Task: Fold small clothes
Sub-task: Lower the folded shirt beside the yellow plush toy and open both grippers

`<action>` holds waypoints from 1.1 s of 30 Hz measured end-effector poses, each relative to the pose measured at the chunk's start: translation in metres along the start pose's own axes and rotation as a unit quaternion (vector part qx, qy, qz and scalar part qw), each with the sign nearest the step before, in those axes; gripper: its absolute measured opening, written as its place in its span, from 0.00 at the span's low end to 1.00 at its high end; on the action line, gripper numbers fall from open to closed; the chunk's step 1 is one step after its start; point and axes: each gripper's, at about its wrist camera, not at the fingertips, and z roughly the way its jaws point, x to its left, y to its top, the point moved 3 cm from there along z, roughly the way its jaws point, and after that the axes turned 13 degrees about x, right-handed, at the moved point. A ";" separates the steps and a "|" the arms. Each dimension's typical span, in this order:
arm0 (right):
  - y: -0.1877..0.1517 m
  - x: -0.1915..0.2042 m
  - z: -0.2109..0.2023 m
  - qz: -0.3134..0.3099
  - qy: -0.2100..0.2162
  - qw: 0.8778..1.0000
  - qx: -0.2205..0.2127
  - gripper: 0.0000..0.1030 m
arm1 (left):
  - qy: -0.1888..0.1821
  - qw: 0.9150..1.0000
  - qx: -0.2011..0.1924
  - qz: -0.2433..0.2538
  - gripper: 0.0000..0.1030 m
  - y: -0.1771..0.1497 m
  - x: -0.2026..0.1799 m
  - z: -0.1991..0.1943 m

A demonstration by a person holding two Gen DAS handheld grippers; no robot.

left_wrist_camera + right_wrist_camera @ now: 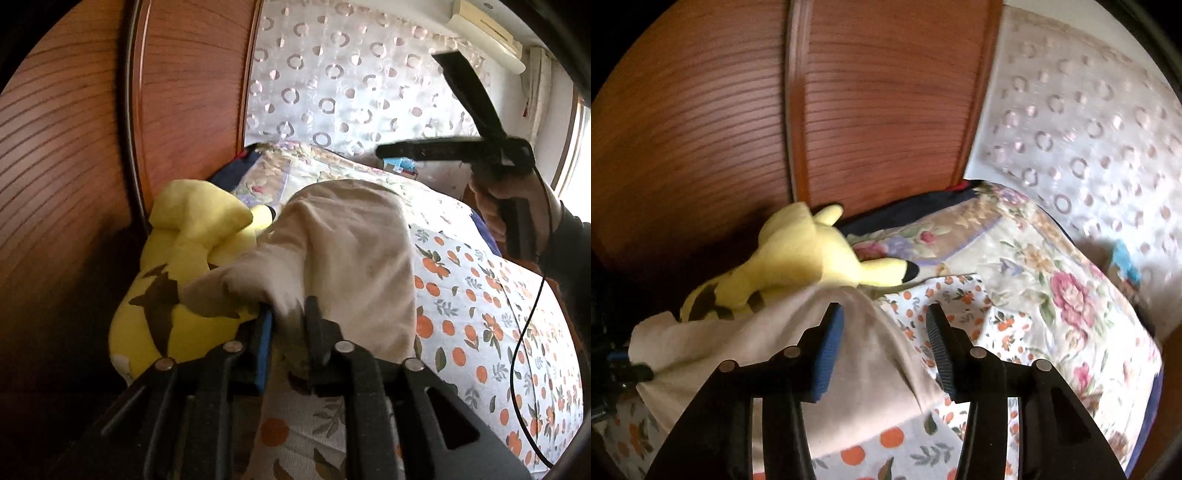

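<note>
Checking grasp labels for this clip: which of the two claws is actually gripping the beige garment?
The left claw: its fingers pinch the beige garment. The right claw is open above the cloth, holding nothing.

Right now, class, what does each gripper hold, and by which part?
The left gripper is shut on the beige garment, pinching a bunched edge of it. The right gripper is open above the cloth and holds nothing.

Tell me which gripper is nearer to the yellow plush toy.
Left. The left gripper, shut on the beige garment, sits right beside the yellow plush toy. The right gripper hangs open in the air, farther off above the garment and the orange-print sheet.
</note>
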 end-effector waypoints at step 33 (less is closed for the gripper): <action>-0.278 0.120 -0.272 0.240 -0.120 0.952 -0.144 0.75 | -0.097 0.980 -0.099 0.144 0.87 -0.020 -0.169 -0.129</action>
